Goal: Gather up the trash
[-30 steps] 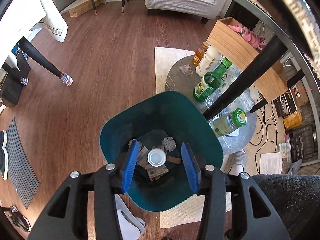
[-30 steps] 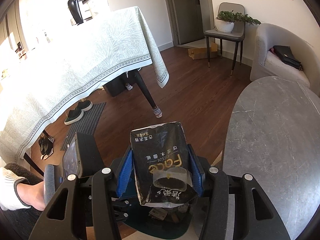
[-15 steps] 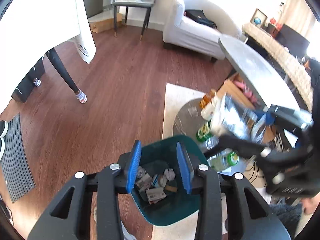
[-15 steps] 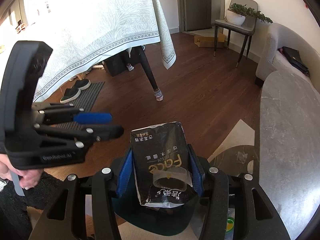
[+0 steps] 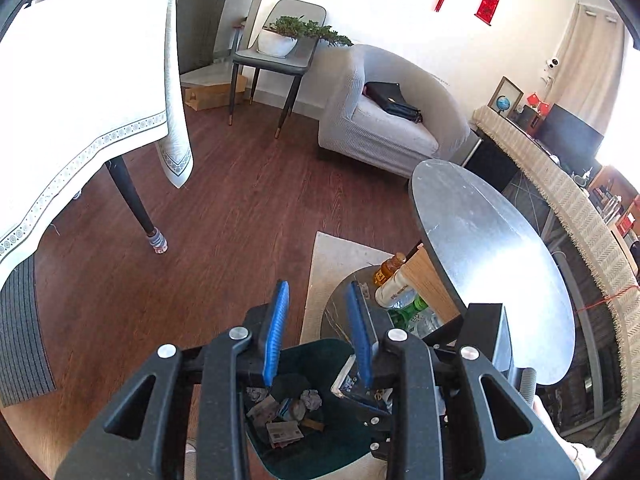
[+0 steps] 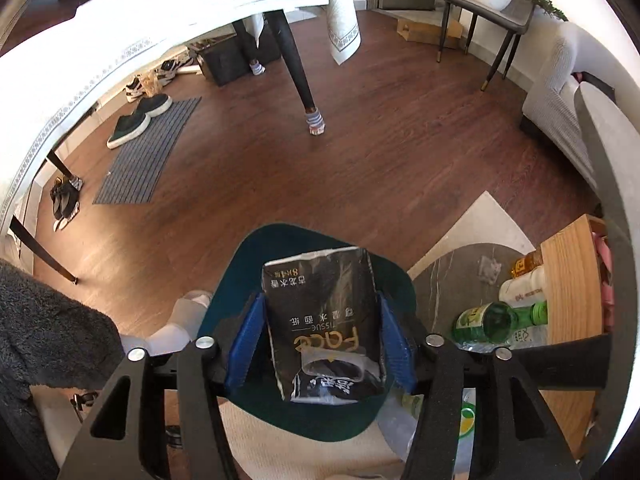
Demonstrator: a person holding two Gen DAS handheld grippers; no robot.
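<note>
A dark teal bin (image 6: 288, 236) stands on the floor with crumpled paper and wrappers (image 5: 288, 412) in its bottom. My right gripper (image 6: 320, 300) hangs over the bin and points steeply down. Its jaws are opening, and a black tissue pack (image 6: 324, 320) stands between the blue pads (image 6: 248, 336), which show gaps on both sides of it. My left gripper (image 5: 317, 286) is above the bin's (image 5: 316, 346) near rim. Its jaws are closing with nothing between them. The right gripper's black body (image 5: 480, 344) shows beside it.
A low round side table (image 6: 452, 268) right of the bin carries a green bottle (image 6: 500, 320) and other bottles beside a wooden box (image 6: 572, 300). A taller grey round table (image 5: 500, 260) overhangs them. A clothed dining table (image 5: 80, 100), armchair (image 5: 384, 128) and a person's foot (image 6: 180, 320) are nearby.
My left gripper rose away from the bin, tilted up, and its jaws narrowed. My right gripper sank over the bin, tipped downward, and its pads spread off the tissue pack.
</note>
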